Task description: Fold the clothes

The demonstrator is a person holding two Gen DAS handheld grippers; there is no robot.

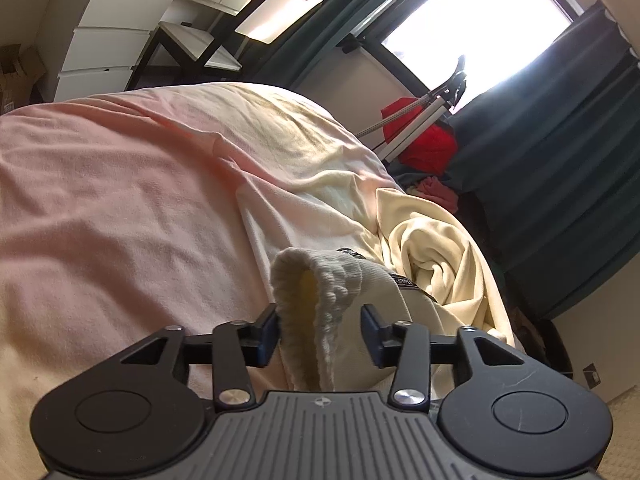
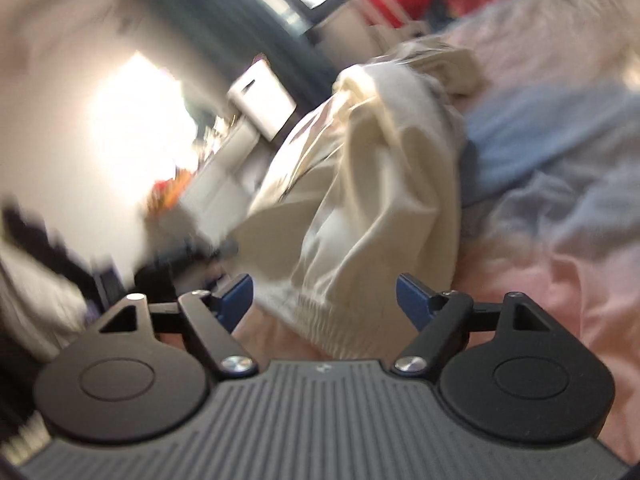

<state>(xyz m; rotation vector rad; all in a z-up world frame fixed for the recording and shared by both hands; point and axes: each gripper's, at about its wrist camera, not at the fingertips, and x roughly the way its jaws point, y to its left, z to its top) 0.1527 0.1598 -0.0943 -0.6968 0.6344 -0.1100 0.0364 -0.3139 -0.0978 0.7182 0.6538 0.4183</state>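
Observation:
A cream sweatshirt (image 1: 432, 248) lies bunched on the pink bed sheet (image 1: 112, 200), near the bed's right edge. Its ribbed cuff (image 1: 316, 288) stands up between the jaws of my left gripper (image 1: 320, 330). The left pad brushes the cuff, the right pad stands clear of it, and the gripper is open. The right wrist view is blurred. There the same cream garment (image 2: 372, 184) hangs in folds, its ribbed hem (image 2: 320, 320) low between the wide-apart blue pads of my right gripper (image 2: 325, 298), neither pad pressing on it.
A blue garment (image 2: 540, 136) lies on the bed to the right of the sweatshirt. Beyond the bed stand white drawers (image 1: 104, 40) and a chair (image 1: 200, 44). Dark green curtains (image 1: 560, 184) and a rack with red cloth (image 1: 420, 140) stand on the right.

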